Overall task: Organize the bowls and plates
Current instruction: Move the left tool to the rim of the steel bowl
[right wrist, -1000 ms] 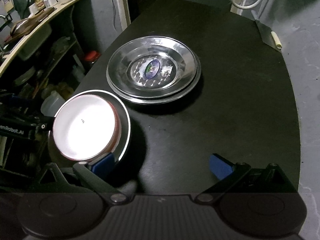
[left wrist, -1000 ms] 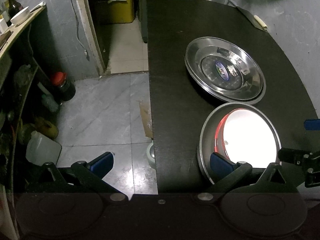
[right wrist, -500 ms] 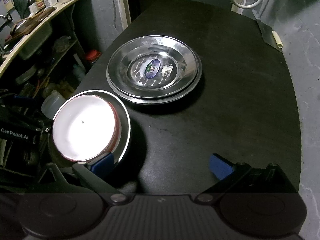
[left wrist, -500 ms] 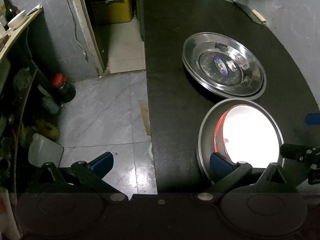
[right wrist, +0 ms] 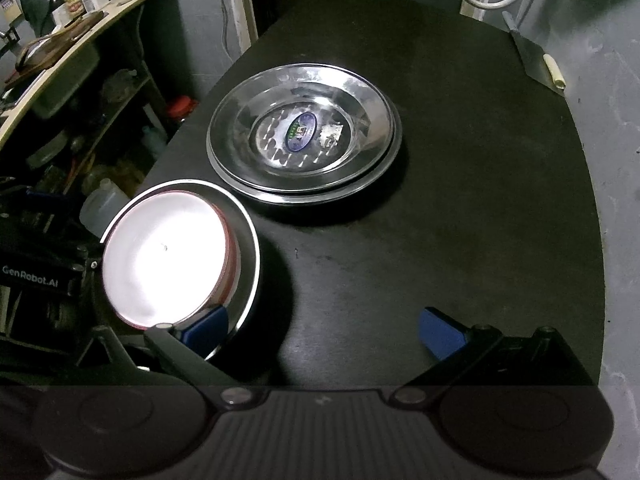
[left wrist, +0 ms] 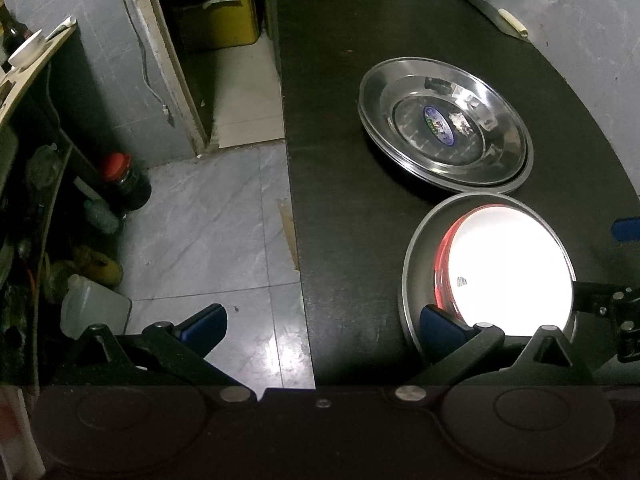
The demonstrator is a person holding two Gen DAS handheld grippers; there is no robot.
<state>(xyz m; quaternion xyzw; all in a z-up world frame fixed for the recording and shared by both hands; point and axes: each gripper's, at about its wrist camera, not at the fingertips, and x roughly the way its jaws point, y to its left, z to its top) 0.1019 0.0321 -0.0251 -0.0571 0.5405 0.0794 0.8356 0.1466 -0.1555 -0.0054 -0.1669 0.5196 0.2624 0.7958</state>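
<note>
We see a black table (right wrist: 460,208) beside a grey tiled floor (left wrist: 208,232). On it lies a stack of steel plates (right wrist: 304,134), and just beside it a steel bowl (right wrist: 246,240) with a white bowl with red rim (right wrist: 164,256) inside. Our left gripper (left wrist: 320,330) has its fingers wide apart, one over the floor and one at the bowl rim. Our right gripper (right wrist: 322,330) also stands wide apart, holding nothing.

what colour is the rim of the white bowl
Red, on the white bowl, clearest in the left wrist view.
</note>
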